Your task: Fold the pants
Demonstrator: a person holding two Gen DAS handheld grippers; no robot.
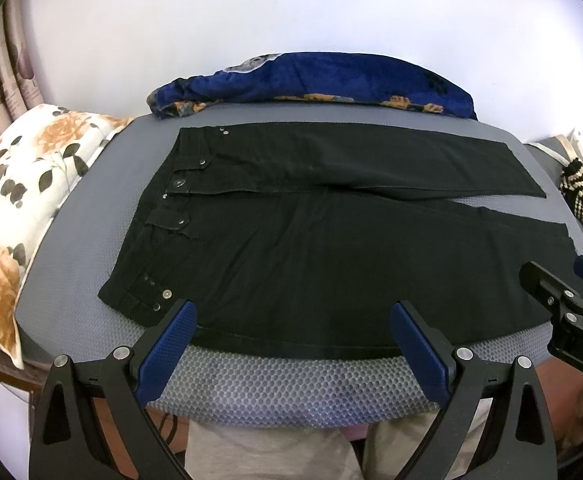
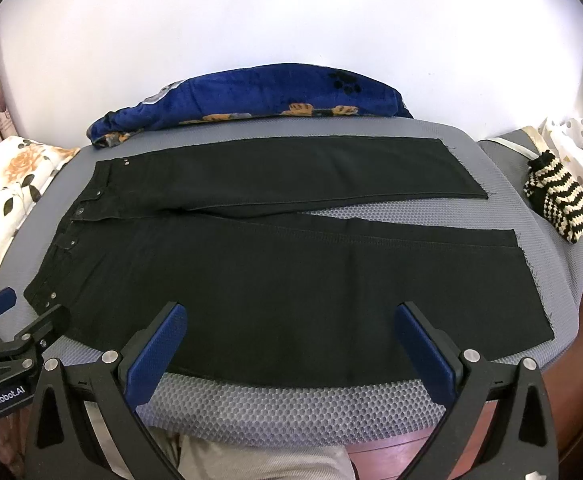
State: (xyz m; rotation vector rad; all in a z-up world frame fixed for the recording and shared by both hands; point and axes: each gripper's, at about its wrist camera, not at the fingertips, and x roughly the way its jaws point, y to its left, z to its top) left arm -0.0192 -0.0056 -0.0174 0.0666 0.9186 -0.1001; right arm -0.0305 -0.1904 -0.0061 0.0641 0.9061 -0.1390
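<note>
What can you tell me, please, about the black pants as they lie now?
The black pants lie flat and unfolded on the grey mesh mat, waistband to the left, legs spread slightly apart toward the right. They look like denim, with metal rivets, a waist button and frayed hems. Both claws hover open at the near edge, not gripping them.

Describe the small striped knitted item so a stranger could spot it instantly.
Start at the grey mesh-covered table with black pants spread on it. Past the leg hems, at the table's right edge, lies a small knitted pouch. Its black-and-cream stripes are unique here.
</note>
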